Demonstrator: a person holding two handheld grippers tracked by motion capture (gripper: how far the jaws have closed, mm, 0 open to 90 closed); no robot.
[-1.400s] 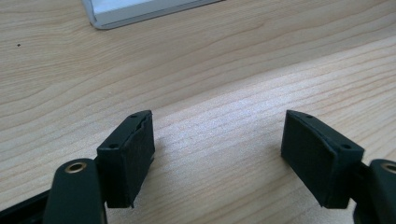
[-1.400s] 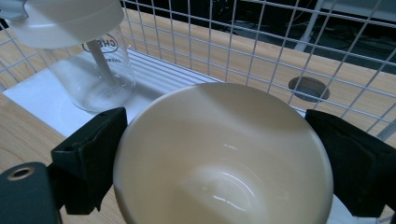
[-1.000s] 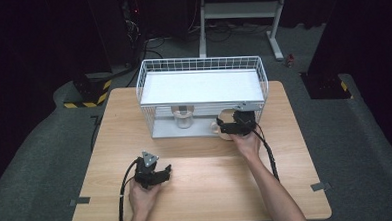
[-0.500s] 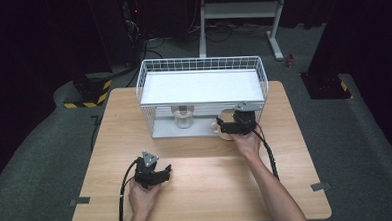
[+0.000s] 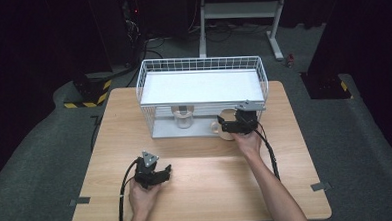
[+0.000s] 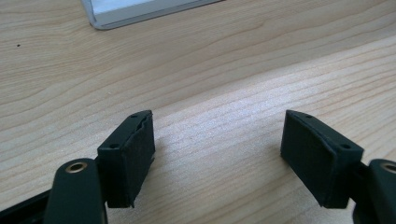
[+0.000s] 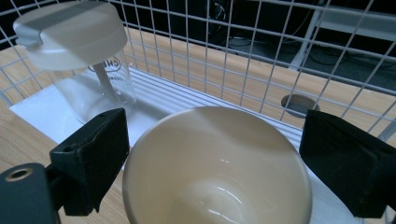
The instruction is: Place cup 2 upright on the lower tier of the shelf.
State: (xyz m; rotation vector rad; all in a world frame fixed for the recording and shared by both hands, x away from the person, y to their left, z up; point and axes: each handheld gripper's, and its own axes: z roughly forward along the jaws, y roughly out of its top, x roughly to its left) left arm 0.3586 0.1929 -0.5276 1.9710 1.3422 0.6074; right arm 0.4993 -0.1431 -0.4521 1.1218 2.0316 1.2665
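A dark room surrounds a pale wooden bench (image 5: 201, 165) that carries a white wire rack (image 5: 201, 92) along its far edge. At the rack's near right corner, the right claw (image 7: 212, 154) stands wide around a cream bowl (image 7: 217, 168), its pads clear of the rim, with a lidded clear jar (image 7: 86, 65) further left under the rack's shelf. The left claw (image 6: 217, 156) rests near the bench's front left, wide and empty over bare wood.

Nothing visibly changes across these moments: no shift shows in the right gripper (image 5: 228, 124) by the bowl (image 5: 224, 130), nor in the left gripper (image 5: 155, 173) on the desk (image 5: 197, 180).
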